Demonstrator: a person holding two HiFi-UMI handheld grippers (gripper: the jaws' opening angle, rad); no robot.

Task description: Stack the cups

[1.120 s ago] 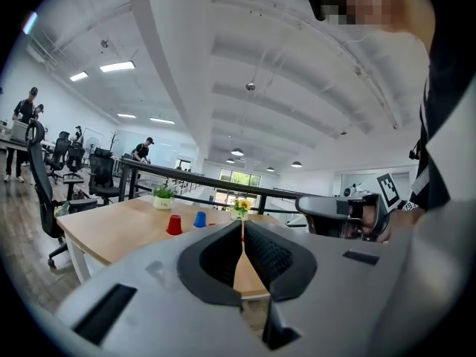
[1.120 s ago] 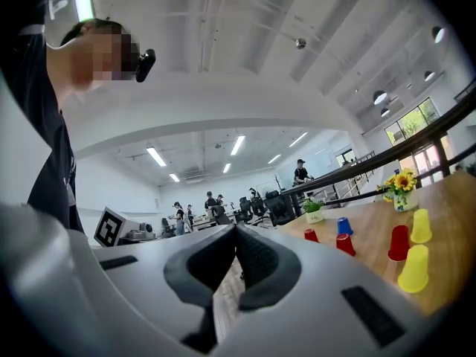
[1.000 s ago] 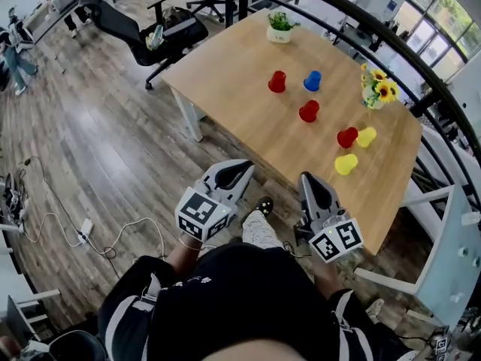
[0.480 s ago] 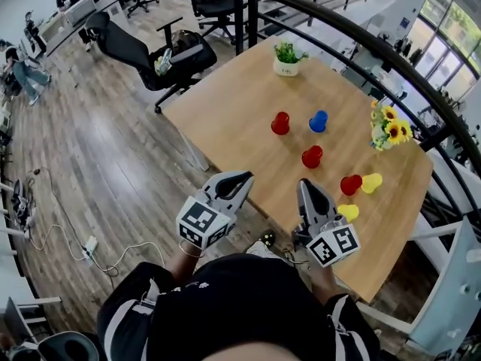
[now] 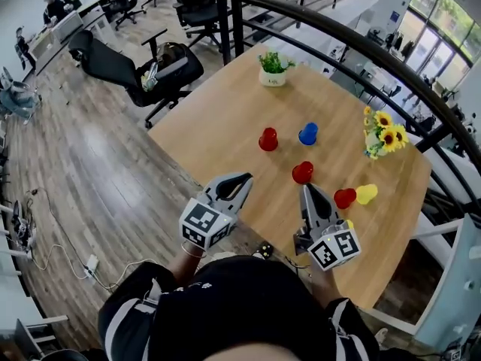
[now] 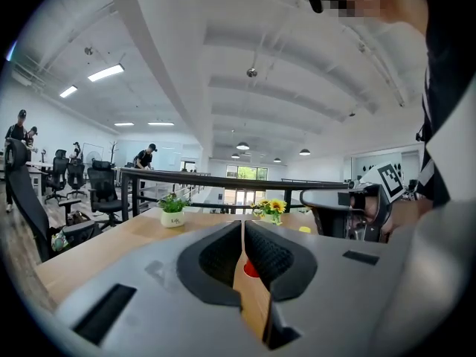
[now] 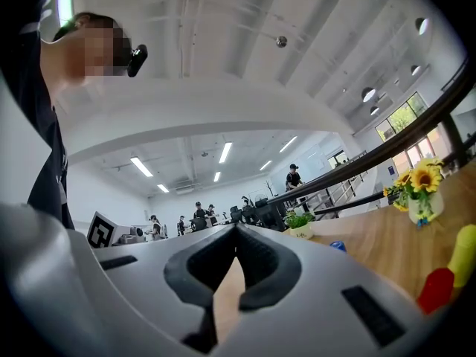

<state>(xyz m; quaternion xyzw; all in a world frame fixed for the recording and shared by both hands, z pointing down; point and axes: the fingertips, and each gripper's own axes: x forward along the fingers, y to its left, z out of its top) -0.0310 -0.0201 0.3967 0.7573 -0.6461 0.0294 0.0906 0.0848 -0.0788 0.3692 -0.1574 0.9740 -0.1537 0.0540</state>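
Several upturned cups stand on the wooden table [image 5: 218, 126]: a red cup [image 5: 268, 139], a blue cup [image 5: 307, 134], a second red cup [image 5: 303, 172], and a third red cup [image 5: 345, 198] touching a yellow cup [image 5: 366, 194]. My left gripper [image 5: 239, 180] hangs over the table's near edge, shut and empty. Just short of the middle red cup, my right gripper [image 5: 308, 190] is also shut with nothing in it. In the right gripper view a red cup [image 7: 436, 288], a yellow cup [image 7: 462, 255] and the blue cup [image 7: 336, 245] show to the right of the gripper [image 7: 236, 229]. In the left gripper view a red cup [image 6: 251, 270] peeks below the closed jaws.
A small potted plant [image 5: 272, 70] stands at the table's far corner and a vase of sunflowers [image 5: 379, 130] at its right side. A black railing [image 5: 353, 43] runs behind the table. Office chairs [image 5: 143, 66] stand on the wooden floor to the left.
The person has stepped closer to the table. Both grippers, earlier over the floor, now reach over the table's near edge, and both stay shut.
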